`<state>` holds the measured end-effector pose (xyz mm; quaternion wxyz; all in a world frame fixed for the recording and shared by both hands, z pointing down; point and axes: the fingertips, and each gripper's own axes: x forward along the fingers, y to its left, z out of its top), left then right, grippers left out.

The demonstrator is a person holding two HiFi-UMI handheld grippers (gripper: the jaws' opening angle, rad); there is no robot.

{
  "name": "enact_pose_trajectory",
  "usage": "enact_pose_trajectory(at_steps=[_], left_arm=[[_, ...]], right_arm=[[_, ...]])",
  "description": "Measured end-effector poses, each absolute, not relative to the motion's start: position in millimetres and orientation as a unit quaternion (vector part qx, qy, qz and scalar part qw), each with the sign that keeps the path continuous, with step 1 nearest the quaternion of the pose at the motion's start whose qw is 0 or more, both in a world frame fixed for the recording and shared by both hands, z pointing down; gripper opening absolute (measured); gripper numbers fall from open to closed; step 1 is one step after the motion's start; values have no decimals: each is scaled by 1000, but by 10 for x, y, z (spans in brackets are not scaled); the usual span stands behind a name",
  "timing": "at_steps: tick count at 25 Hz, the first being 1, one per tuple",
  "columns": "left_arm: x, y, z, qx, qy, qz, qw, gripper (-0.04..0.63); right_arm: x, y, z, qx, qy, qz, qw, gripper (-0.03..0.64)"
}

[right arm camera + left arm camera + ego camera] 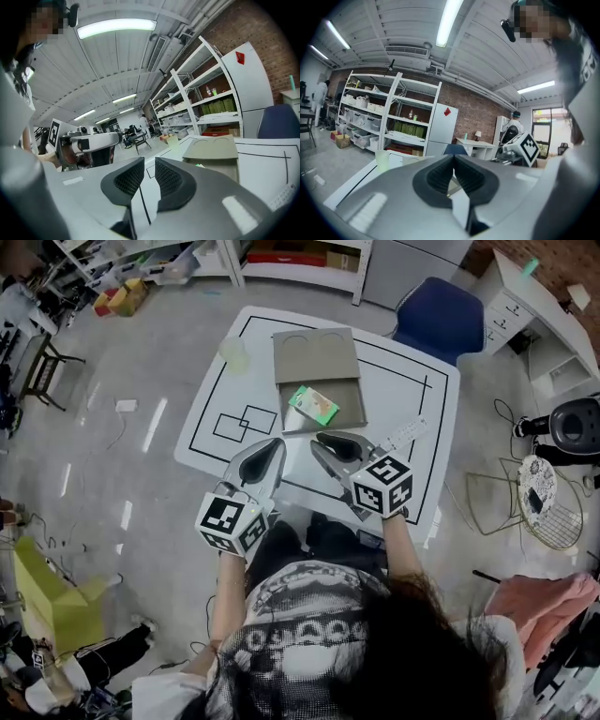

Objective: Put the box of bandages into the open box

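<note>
The green-and-white box of bandages (313, 405) lies inside the open brown cardboard box (349, 405), against its left side. The box's lid flap (316, 354) lies flat behind it. Both grippers hover over the near edge of the white table (403, 381), short of the box. My left gripper (277, 445) has its pads touching at the tips (453, 158) and holds nothing. My right gripper (324, 444) shows a narrow gap between its pads (150, 162), with nothing in it. From the right gripper view the cardboard box (213, 149) stands ahead, with a green sliver showing inside.
A translucent cup (234, 354) stands at the table's far left, beside the box. A white ruler-like strip (403, 435) lies right of my right gripper. Black outlines are drawn on the tabletop. A blue chair (439, 315) stands behind the table.
</note>
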<state>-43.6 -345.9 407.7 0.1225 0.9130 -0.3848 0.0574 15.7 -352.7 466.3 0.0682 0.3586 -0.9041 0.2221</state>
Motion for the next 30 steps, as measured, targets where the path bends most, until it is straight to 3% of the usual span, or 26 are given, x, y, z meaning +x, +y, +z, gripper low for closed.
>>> enact_pose_trajectory(at_steps=[8, 30], left_arm=[[-573, -3312, 4017, 931, -340, 56, 122, 0], [-730, -3181, 3986, 957, -260, 58, 118, 0]], right_arm=[[-11, -3295, 4512, 411, -883, 223, 40, 0], [-246, -3065, 4448, 476, -854, 204, 54, -2]])
